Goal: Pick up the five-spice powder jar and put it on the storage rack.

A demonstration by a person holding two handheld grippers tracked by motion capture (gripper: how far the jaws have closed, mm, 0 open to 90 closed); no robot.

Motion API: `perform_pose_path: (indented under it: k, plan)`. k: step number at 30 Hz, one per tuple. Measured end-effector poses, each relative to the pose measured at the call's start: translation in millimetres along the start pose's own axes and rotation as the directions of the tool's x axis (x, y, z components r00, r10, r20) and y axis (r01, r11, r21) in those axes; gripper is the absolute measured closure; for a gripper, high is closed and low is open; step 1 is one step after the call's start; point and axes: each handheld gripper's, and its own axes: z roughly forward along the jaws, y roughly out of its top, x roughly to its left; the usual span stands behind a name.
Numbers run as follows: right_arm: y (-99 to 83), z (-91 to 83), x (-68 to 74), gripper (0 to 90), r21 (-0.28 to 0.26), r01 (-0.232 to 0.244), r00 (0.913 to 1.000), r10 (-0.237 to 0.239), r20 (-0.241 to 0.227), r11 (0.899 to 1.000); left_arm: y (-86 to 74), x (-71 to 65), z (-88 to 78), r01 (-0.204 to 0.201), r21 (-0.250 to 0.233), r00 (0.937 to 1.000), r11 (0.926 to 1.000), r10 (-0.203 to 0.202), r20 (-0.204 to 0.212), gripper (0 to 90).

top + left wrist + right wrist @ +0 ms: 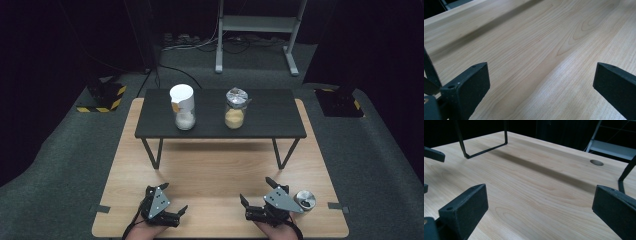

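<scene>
Two jars stand on a low dark shelf (pixel 270 117) at the far side of the wooden table (pixel 215 165). The left jar (pixel 183 107) has a white top and white grains inside. The right jar (pixel 235 109) has a silvery top and tan grains. A round silvery metal lid (pixel 305 200) lies near the table's front right, just right of my right gripper (pixel 255 189) (pixel 540 202). That gripper is open and holds nothing. My left gripper (pixel 174 197) (pixel 541 82) rests at the front left, also open and holding nothing, over bare wood.
The shelf stands on thin black wire legs (pixel 484 147) with open space beneath. A round hole (pixel 596 162) sits in the tabletop. Behind the table are grey carpet and a metal frame stand (pixel 255 30). Black-and-yellow striped bases (pixel 102 97) flank the table.
</scene>
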Motion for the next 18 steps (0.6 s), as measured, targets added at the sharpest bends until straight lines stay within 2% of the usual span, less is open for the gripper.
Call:
perform_pose_path:
  k: [18]
  plan:
    - [3.5, -28.0, -23.1, 0.0, -0.017, -0.040, 0.9986, 0.040, 0.034, 0.999, 0.0, -0.3, 0.0, -0.003, -0.001, 1.0000, 1.0000, 0.003, 0.001, 1.1]
